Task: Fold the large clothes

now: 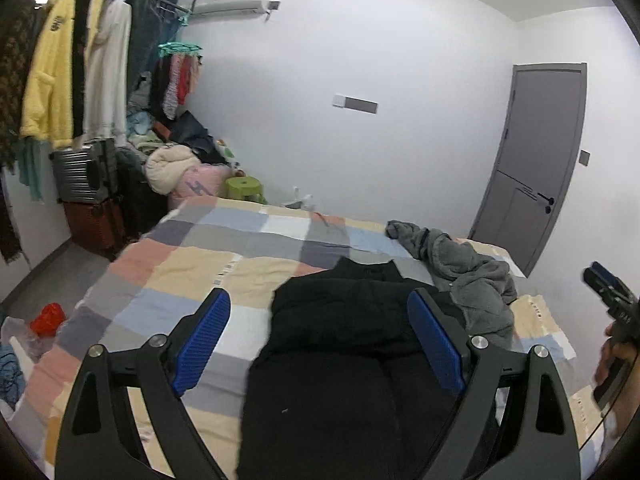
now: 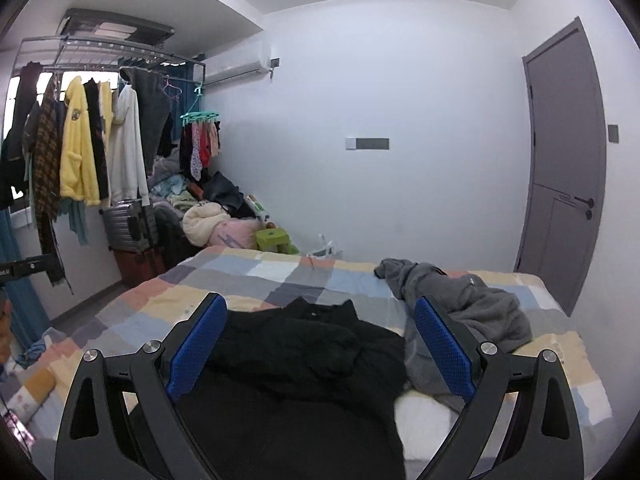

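So the black garment (image 1: 340,340) is lying on the bed (image 1: 192,264), spread out near the front edge with its collar end pointing away toward the wall. A grey fleece (image 1: 468,276) is heaped just beside it on the right, touching or overlapping its edge.

Both tongs are wide open and holding nothing: left tongs (image 1: 320,340) and right tongs (image 2: 320,348) each hang over the black piece with it sitting between the blue pads.

My guess on handling: it's soft, floppy, thick-ish fabric, not heavy but bulky, and it'll sag and drag across the checked sheet rather than slide clean. No stiffness at all, so pinch it at two spots or it just bunches. I'd grab the two near corners or the shoulder seams. Can't really tell where the sleeves are, everything's black on black.
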Demonstrator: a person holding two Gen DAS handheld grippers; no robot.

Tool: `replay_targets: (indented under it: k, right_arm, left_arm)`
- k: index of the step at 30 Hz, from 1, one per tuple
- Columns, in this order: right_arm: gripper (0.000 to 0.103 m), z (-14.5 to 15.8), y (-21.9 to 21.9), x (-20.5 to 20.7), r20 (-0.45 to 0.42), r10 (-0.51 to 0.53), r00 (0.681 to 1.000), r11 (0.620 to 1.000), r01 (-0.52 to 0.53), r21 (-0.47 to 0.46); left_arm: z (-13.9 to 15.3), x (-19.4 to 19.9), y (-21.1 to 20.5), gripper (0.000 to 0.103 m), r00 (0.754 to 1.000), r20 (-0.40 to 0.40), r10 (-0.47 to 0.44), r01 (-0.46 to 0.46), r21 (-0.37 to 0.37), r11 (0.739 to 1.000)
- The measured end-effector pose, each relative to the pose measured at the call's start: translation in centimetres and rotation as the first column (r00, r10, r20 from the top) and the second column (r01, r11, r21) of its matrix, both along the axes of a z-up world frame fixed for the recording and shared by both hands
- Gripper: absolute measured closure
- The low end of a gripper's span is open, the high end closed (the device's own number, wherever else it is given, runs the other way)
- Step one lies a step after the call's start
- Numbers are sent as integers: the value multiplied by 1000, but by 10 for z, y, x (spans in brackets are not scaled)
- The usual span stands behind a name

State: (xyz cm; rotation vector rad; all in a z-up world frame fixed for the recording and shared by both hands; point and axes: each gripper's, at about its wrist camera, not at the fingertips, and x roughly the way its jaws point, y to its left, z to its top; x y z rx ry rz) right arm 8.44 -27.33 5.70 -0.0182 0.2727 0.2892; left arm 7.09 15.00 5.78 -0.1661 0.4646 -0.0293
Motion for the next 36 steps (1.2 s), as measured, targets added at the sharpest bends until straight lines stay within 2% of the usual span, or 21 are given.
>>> replay_targets:
  k: [5, 10, 13, 16, 22, 25, 28, 30, 33, 36]
  right_arm:
    - [8, -14, -43, -9, -73, -19, 997, 998, 23, 55]
    - [8, -63, -73, -16, -184, -25, 983, 994, 43, 96]
    - [8, -103, -79, -18, -264, -13, 964, 992, 46, 119]
    - [8, -156, -79, -18, -353, 2, 935, 990, 48, 132]
    - [8, -242, -91, -22, -494, 25, 869, 975, 87, 202]
    - [8, -276, -98, -21, -553, 16, 833, 967, 128, 221]
    - [8, -306, -105, -20, -606, 9, 795, 955, 172, 240]
    - [8, -317, -109, -17, -623, 10, 782, 951, 185, 248]
    - [8, -332, -108, -15, -643, 5, 766, 950, 197, 242]
    - [8, -345, -109, -12, -665, 9, 747, 943, 215, 254]
  left_arm:
    - [-18, -20, 49, 12, 999, -51, 6, -9, -68, 998]
    - [-70, -29, 93, 12, 991, -127, -30, 7, -180, 984]
    - [-118, -32, 108, 12, 982, -177, -59, 12, -252, 968]
    - [-176, -27, 116, 12, 964, -243, -105, 13, -353, 936]
    - [-275, -17, 103, 12, 921, -345, -179, -3, -467, 884]
    - [-309, -11, 91, 12, 899, -383, -214, -4, -496, 869]
    - [-334, -7, 83, 12, 884, -410, -225, -13, -502, 865]
    - [-347, -4, 77, 12, 874, -423, -238, -17, -517, 856]
    - [-356, -3, 69, 12, 872, -435, -226, -15, -484, 875]
    - [-362, -2, 66, 12, 867, -441, -235, -13, -490, 872]
